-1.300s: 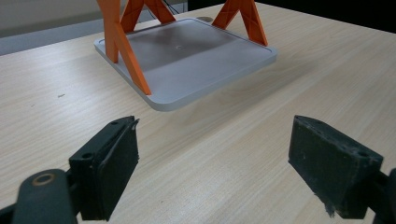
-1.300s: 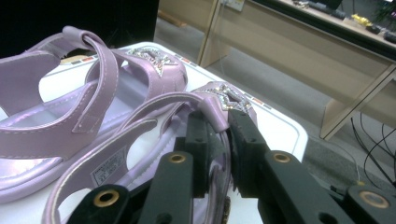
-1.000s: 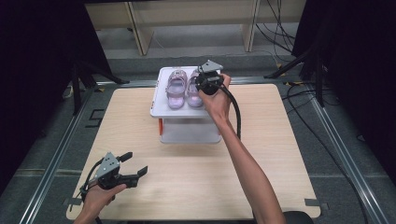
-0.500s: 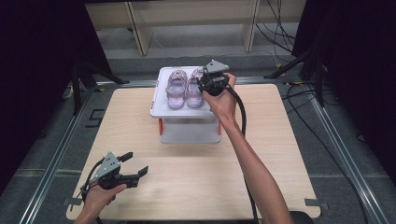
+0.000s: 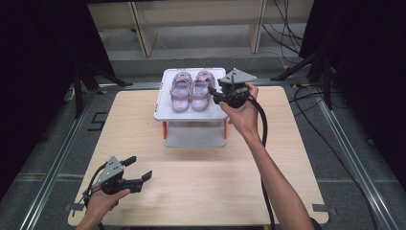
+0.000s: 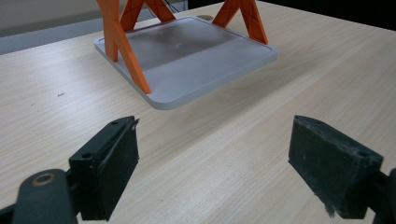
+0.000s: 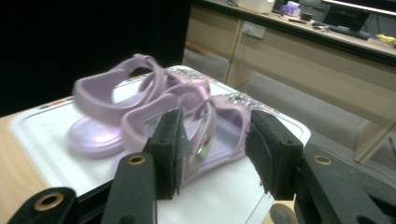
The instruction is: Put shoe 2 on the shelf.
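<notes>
Sandals [image 5: 190, 89] sit paired on the stand [image 5: 164, 108]. Judging by that, placing looks done. Right gripper [image 5: 214, 93], jaws apart, hovers beside them, empty; left gripper [image 5: 139, 168] rests spread, well before the stand.

Orange stand legs [image 6: 122, 42] cropped above

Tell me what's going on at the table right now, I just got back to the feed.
A person works with a gripper in each hand. The right gripper is up at the white two-tier stand, jaws open, beside the nearer of two purple sandals on its top shelf; nothing is gripped. The other sandal sits next to it. The left gripper is held low over the wooden table near the front left corner, open and empty, facing the stand's lower tray.
</notes>
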Action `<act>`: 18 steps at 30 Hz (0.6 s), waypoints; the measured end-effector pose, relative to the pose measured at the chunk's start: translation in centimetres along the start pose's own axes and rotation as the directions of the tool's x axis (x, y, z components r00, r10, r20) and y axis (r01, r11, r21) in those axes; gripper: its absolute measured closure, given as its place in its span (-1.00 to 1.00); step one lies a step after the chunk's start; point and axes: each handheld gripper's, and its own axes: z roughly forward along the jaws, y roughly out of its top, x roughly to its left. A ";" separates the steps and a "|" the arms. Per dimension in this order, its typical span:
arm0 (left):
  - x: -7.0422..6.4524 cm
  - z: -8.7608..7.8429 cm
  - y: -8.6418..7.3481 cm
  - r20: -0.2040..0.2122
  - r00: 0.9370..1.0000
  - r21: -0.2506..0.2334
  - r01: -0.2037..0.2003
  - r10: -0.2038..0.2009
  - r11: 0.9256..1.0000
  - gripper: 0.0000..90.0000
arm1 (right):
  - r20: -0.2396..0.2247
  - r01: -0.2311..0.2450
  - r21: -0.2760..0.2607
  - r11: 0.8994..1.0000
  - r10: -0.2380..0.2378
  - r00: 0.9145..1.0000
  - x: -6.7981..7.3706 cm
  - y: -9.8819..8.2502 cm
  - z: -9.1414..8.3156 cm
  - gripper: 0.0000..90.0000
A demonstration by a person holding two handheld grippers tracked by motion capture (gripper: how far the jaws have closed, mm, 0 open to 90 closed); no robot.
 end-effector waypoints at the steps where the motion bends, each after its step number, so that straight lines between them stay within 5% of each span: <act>1: 0.0 0.0 0.0 0.001 1.000 -0.002 0.002 -0.002 1.000 -0.66 | -0.019 -0.015 -0.009 1.000 0.015 1.000 0.1 -0.3 -0.3 0.22; 18: 0.0 0.0 -0.1 -0.009 1.000 -0.002 0.013 -0.013 1.000 -0.66 | -0.109 -0.055 -0.058 0.997 0.049 0.993 1.3 -6.1 -5.5 0.07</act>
